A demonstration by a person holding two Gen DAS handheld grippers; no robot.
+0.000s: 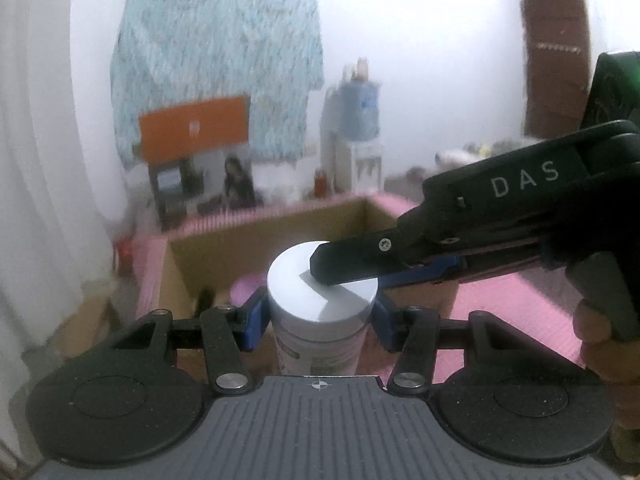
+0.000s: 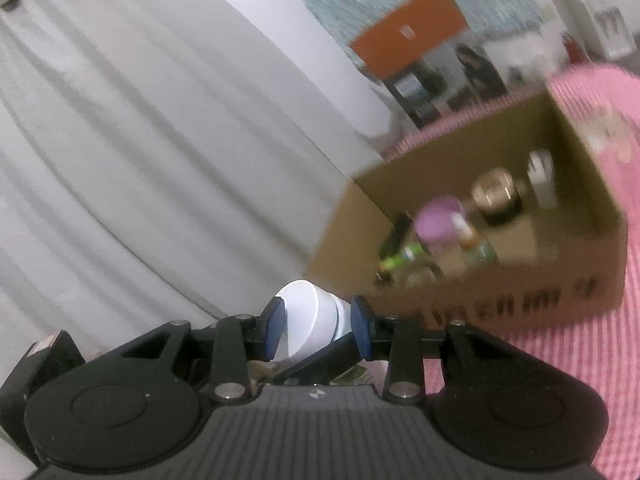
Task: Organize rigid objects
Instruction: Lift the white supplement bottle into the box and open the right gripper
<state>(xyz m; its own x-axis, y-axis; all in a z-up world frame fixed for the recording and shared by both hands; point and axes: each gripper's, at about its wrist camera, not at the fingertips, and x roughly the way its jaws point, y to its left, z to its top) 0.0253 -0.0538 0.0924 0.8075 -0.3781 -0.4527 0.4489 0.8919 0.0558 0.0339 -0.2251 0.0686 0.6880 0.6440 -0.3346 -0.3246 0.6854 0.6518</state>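
The white-capped jar (image 1: 320, 304) is in the air just before the near wall of the cardboard box (image 2: 480, 308), which stands on the pink mat (image 1: 500, 312). The left gripper (image 1: 318, 316) is closed on the jar's body under the cap and the right gripper (image 2: 318, 320) is closed across the cap. To do this step well, I think both hands should carry the jar together and upright over the near wall. They should then lower it into a free place near the right wall, away from the purple-lidded jar (image 2: 438, 216) and the small bottles (image 2: 476, 244), before either grip lets go.
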